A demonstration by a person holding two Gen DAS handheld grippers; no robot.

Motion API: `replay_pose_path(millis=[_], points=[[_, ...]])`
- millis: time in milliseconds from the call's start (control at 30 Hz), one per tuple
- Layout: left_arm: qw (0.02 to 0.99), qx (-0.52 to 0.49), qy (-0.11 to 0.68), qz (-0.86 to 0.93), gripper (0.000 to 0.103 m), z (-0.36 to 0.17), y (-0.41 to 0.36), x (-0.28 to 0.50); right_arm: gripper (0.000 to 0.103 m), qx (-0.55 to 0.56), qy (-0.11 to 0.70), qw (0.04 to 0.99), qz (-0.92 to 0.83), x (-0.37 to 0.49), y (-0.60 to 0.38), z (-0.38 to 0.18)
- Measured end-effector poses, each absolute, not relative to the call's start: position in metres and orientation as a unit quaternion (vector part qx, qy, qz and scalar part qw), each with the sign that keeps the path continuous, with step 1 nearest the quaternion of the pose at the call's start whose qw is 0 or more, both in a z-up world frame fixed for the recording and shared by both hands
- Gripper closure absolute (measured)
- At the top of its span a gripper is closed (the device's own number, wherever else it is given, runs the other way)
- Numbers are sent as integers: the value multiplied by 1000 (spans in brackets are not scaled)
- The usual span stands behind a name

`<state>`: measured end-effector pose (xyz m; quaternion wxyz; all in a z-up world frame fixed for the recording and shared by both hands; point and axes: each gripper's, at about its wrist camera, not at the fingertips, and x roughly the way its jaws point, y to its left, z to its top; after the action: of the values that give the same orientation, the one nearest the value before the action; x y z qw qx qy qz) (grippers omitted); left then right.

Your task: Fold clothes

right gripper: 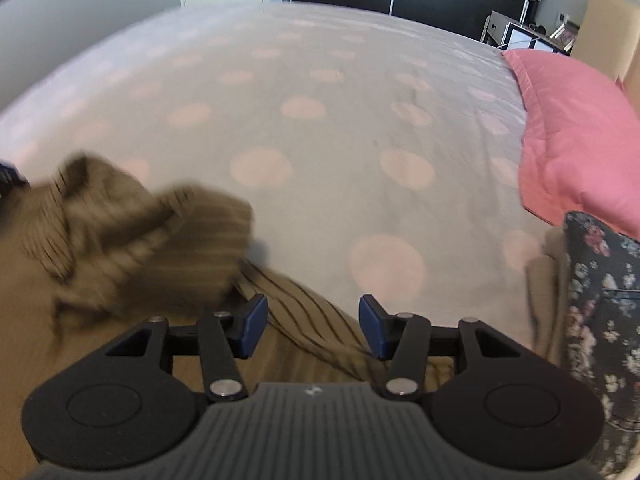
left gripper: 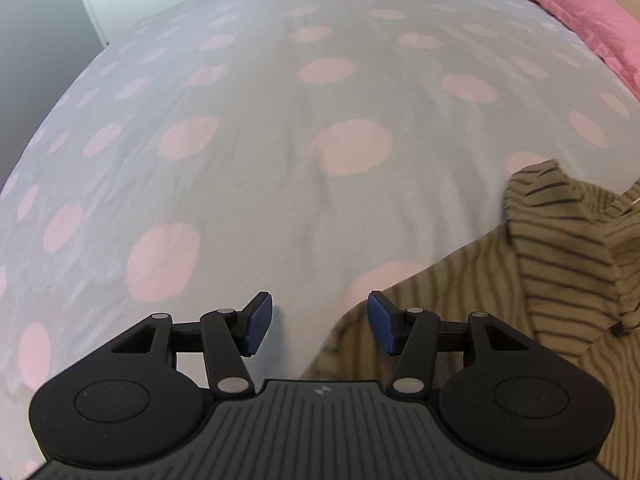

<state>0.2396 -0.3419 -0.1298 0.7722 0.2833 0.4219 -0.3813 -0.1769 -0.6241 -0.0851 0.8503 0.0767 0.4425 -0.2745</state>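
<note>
The main risk, as I judge it, is a bad first grab: the striped shirt [right gripper: 132,240] lies bunched and partly doubled over itself, so a claw closing on the nearest fold could catch two layers at once, or only a loose ridge, and lifting that would drag the cloth into a worse heap instead of opening it flat. A second risk is that the soft bed cover [left gripper: 280,120] gives under pressure, so a low pinch could gather the dotted sheet along with the shirt. The left claw [left gripper: 320,322] is spread wide and holds nothing; the shirt's edge sits just under and to the right of its right finger, with the bulk of the cloth further right and ahead. The right claw [right gripper: 312,326] is also spread and empty, and hovers right above a striped stretch of the shirt, whose raised lump sits ahead and to its left. The shirt is tan with thin dark stripes, crumpled, and blurred in the right wrist view, so I cannot tell sleeve from hem. To the right of the right claw lies a dark flowered garment [right gripper: 600,300], and beyond that a pink pillow [right gripper: 572,140].
</note>
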Motion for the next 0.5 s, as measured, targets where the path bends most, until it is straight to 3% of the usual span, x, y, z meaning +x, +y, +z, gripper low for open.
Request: replay_pose_path(millis=[133, 167, 233, 300, 367, 500], points=[[767, 258, 445, -384, 66, -135, -330, 244, 50, 19, 473, 837, -274, -180, -622, -111], [767, 255, 445, -386, 74, -134, -329, 242, 52, 10, 477, 836, -271, -179, -622, -115], [764, 259, 441, -392, 84, -133, -331, 235, 65, 0, 486, 834, -262, -176, -621, -122], [762, 273, 433, -397, 93, -133, -333, 227, 89, 1, 500, 827, -256, -172, -622, -127], [761, 293, 422, -396, 101, -133, -335, 219, 101, 1, 508, 820, -264, -168, -625, -130], [772, 310, 405, -380, 103, -134, -337, 215, 102, 11, 471, 810, -350, -161, -646, -124]])
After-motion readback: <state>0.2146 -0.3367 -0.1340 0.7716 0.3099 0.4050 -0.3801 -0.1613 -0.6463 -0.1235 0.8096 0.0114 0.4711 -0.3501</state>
